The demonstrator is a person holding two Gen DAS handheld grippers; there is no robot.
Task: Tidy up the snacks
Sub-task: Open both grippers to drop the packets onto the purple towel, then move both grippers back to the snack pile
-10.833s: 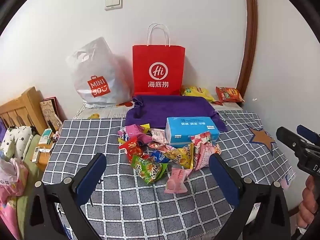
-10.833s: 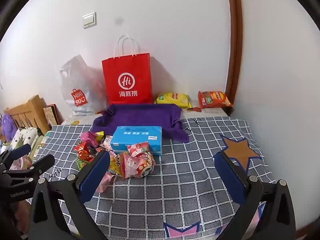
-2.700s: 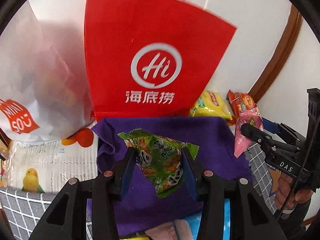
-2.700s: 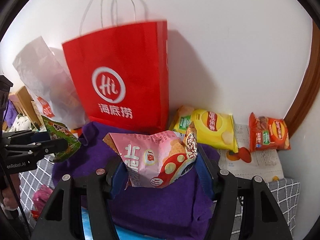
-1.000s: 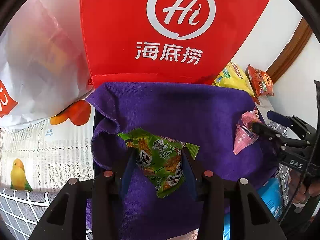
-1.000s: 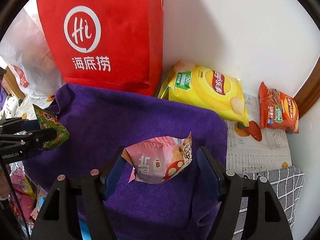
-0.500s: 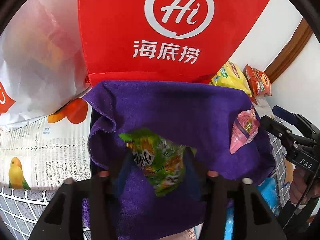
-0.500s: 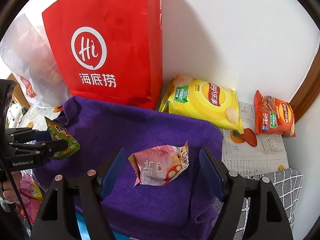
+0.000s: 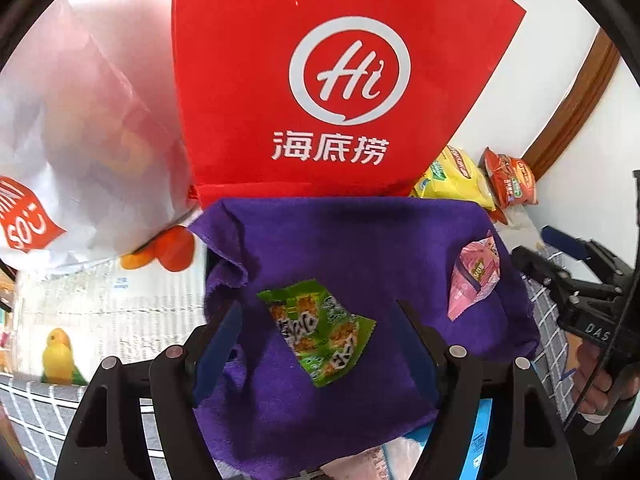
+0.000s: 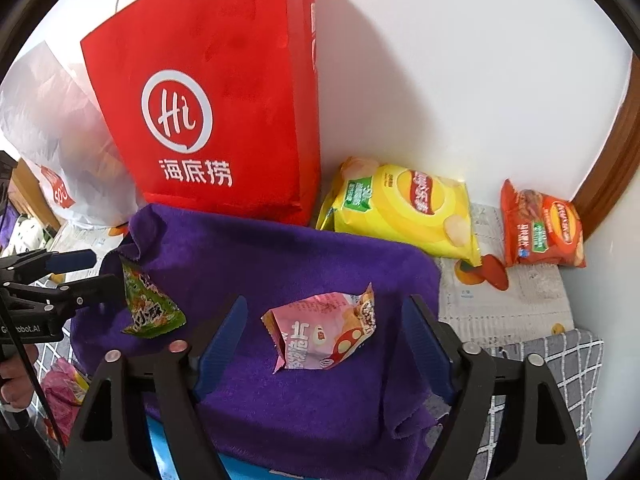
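Left wrist view shows the left tool (image 9: pixel 316 344) just opening, the green packet (image 9: pixel 318 330) lying free on the purple towel (image 9: pixel 360 240), the right tool (image 10: pixel 324 338) likewise spread around the pink packet (image 10: pixel 324 338); next, probably fetching more snacks from the tabletop pile

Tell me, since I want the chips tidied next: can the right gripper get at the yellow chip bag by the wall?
Probably yes. The right gripper is open, with only the pink snack lying loose between its fingers on the purple towel. The yellow chip bag lies beyond, uncovered.
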